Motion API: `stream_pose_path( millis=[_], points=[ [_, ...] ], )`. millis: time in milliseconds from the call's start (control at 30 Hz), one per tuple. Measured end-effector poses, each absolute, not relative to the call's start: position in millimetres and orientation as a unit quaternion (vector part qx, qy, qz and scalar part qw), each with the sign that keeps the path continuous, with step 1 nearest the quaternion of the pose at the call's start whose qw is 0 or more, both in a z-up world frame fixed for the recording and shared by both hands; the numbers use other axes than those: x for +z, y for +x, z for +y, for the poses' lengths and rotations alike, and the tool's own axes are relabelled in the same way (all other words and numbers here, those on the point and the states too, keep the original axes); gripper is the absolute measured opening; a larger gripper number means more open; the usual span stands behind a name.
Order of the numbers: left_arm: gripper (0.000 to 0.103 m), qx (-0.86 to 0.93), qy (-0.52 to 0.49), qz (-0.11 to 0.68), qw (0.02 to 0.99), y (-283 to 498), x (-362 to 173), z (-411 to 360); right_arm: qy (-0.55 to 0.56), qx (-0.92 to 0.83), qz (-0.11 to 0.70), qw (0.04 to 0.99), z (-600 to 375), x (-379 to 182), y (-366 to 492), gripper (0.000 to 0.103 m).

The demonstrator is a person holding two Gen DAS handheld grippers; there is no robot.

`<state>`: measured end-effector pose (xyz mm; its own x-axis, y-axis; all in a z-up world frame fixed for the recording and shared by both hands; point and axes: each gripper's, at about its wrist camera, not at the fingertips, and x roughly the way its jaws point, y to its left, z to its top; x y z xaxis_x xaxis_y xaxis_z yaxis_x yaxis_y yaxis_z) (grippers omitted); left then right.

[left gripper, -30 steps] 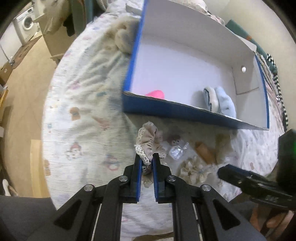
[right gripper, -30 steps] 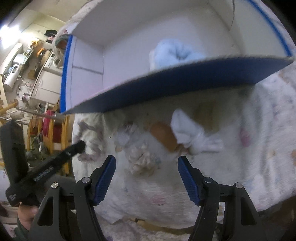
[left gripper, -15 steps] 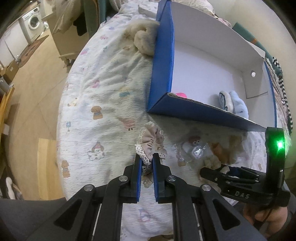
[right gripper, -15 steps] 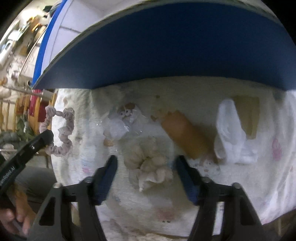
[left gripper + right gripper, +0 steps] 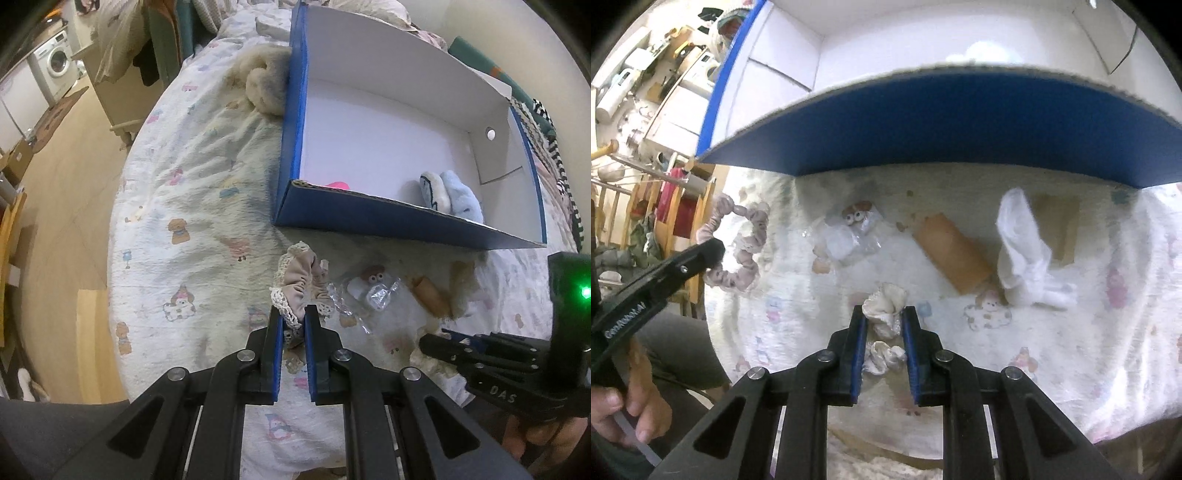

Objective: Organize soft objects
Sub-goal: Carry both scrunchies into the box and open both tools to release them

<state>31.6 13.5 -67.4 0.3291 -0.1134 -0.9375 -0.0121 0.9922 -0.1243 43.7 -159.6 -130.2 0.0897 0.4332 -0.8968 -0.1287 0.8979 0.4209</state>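
My left gripper (image 5: pixel 293 314) is shut on a beige lace-trimmed scrunchie (image 5: pixel 301 277) and holds it above the bedspread; the scrunchie also shows in the right wrist view (image 5: pixel 735 243). My right gripper (image 5: pixel 884 317) is shut on a cream scrunchie (image 5: pixel 884 314) lying on the bed. A blue box with white inside (image 5: pixel 369 218) stands beyond, holding light blue socks (image 5: pixel 448 195) and a pink item (image 5: pixel 338 184). A white sock (image 5: pixel 1023 251) and a brown sock (image 5: pixel 953 254) lie in front of the box.
A clear packet with a googly-eyed toy (image 5: pixel 855 232) lies on the printed bedspread (image 5: pixel 192 229). A fluffy beige item (image 5: pixel 266 88) rests against the box's left side. The bed edge drops to a wooden floor (image 5: pixel 55 206) on the left.
My right gripper has moved down onto the cream scrunchie and shut on it. My left gripper, still holding the beige scrunchie, has drifted left and back from the box.
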Motion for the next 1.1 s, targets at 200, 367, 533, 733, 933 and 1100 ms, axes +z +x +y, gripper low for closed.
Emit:
stream_pose_path(
  millis=[200, 367, 533, 733, 933, 1100],
  points=[
    [0.01, -0.028, -0.051, 0.559, 0.827, 22.9, -55.5, 12.8, 0.122, 0.199, 0.624, 0.745, -166.2, -112.4, 41.5, 0.021],
    [0.01, -0.034, -0.048, 0.538, 0.841, 14.4, -35.0, 8.9, 0.137, 0.208, 0.595, 0.764, -172.4, -86.7, 41.8, 0.021],
    [0.01, -0.04, -0.055, 0.513, 0.856, 19.2, -5.6, 6.8, 0.154, 0.206, 0.562, 0.786, -187.6, -58.3, 45.5, 0.021],
    [0.01, -0.055, -0.039, 0.481, 0.874, 47.1, 36.0, -6.1, 0.17, 0.197, 0.513, 0.818, -206.8, -15.1, 66.8, 0.021],
    [0.01, -0.064, -0.014, 0.465, 0.883, 85.1, 55.7, -26.2, 0.163, 0.178, 0.482, 0.842, -220.9, 13.9, 99.6, 0.021],
    [0.01, -0.063, 0.008, 0.47, 0.88, 113.6, 44.7, -41.9, 0.156, 0.162, 0.467, 0.855, -225.9, 16.9, 127.9, 0.021]
  ],
)
